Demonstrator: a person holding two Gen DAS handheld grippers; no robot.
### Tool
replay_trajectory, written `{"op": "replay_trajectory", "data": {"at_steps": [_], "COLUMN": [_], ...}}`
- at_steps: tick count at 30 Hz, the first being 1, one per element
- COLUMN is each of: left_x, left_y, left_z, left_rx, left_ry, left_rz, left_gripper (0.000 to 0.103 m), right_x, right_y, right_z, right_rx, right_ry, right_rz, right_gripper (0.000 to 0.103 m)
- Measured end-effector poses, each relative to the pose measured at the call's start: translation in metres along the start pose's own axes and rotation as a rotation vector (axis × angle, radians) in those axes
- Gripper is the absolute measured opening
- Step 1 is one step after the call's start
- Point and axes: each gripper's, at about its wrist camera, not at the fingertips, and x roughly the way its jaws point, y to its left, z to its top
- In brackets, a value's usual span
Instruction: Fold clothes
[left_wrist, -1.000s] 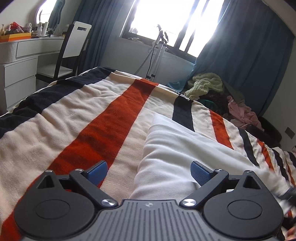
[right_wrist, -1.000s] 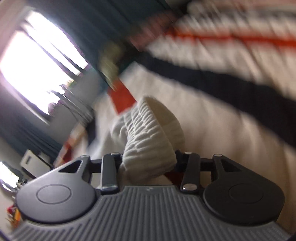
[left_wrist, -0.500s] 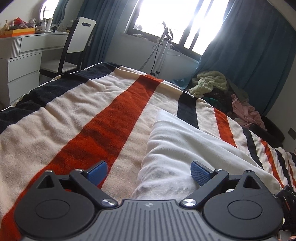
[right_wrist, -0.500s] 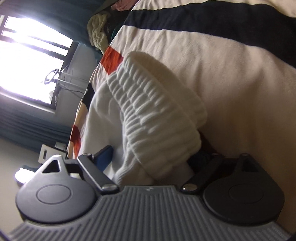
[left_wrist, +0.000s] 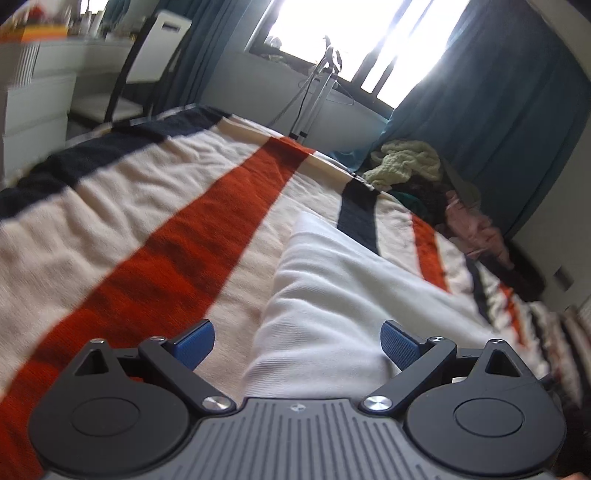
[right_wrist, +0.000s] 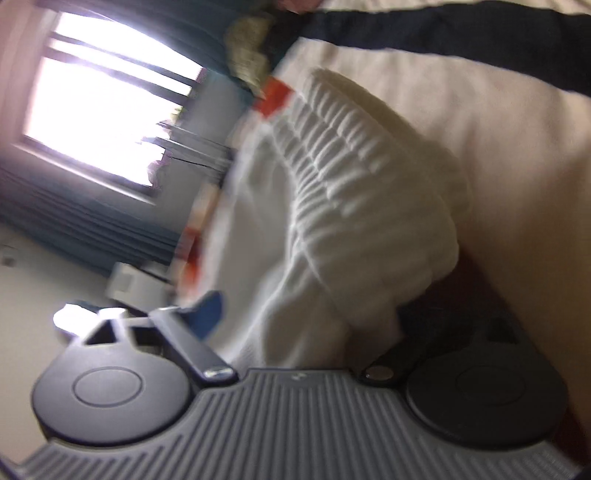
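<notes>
A white garment (left_wrist: 332, 295) lies folded lengthwise on the striped blanket (left_wrist: 147, 221) of a bed. My left gripper (left_wrist: 297, 339) stands open low over its near end, its blue pads (left_wrist: 194, 343) either side of the cloth and clear of it. In the tilted, blurred right wrist view the garment's ribbed hem (right_wrist: 351, 177) bulges up between the jaws of my right gripper (right_wrist: 310, 317). Those jaws are closing around it. Its left blue pad (right_wrist: 207, 314) sits just beside the cloth; the right finger is hidden behind the fabric.
A heap of loose clothes (left_wrist: 406, 162), with a pink piece (left_wrist: 476, 229), lies at the bed's far right corner below dark blue curtains (left_wrist: 498, 110). A metal stand (left_wrist: 317, 92) is under the window. A chair (left_wrist: 155, 55) and white dresser (left_wrist: 37, 99) stand left of the bed.
My right gripper, shut on the ribbed hem a second ago, opened wide, and its view has swung. The left gripper stayed open in place and rolled slightly.
</notes>
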Motion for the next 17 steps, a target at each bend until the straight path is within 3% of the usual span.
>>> {"op": "replay_trajectory", "data": {"at_steps": [4,6,11,17], "left_x": [0.03,0.048,0.067,0.071], "left_y": [0.01,0.015,0.029,0.033], "left_z": [0.0,-0.003,-0.005,-0.004], "left_rx": [-0.116,-0.142,-0.21,-0.208], "left_ry": [0.117,0.176,0.208,0.211], "left_rz": [-0.064,-0.062,-0.093,-0.113], "left_gripper": [0.098,0.099,0.099,0.083], "right_x": [-0.005,-0.009,-0.008,0.0], "right_y": [0.006,0.011,0.012,0.008], "right_z": [-0.002,-0.004,-0.006,-0.002], "right_rx": [-0.035,-0.051,-0.051,-0.035], "right_ry": [-0.007,-0.025,-0.035,-0.034], "right_rz": [-0.048,-0.051,-0.051,-0.05], "right_gripper": [0.047,0.043,0.042,0.042]}}
